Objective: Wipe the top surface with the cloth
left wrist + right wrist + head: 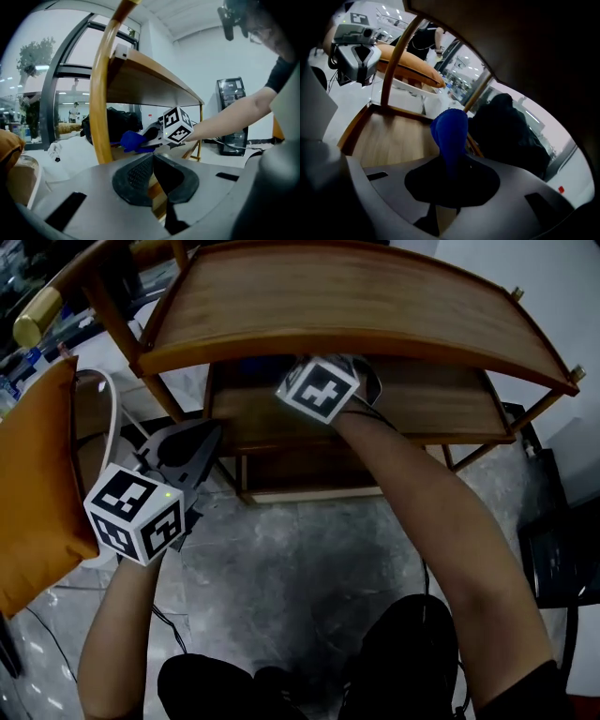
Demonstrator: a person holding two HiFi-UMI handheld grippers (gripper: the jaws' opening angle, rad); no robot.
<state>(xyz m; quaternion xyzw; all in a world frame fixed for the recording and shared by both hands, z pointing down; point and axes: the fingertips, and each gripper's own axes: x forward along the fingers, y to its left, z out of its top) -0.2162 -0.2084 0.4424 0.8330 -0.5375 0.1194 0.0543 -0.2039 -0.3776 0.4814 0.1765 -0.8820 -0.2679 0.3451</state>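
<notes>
Held blue cloth (450, 133) bunched between the clenched jaws of the right gripper (449, 174), the wad standing out toward 12 o'clock in the right gripper view. Sat beneath the curved top surface (347, 296) and over the wooden lower shelf (393, 138), clear of the top; could not tell whether it touched the shelf. Showed a black bag (511, 136) just past the cloth at 3 o'clock. Hung the left gripper (153, 165) outside the shelf unit, at 8 o'clock from the right one in the head view, jaws pressed together on nothing. Faced a curved wooden upright (101, 93) at the frame's side. Had an orange cushion (37, 484) at 9 o'clock in the head view, near the left gripper, and grey stone floor (281, 568) at 6 o'clock.
</notes>
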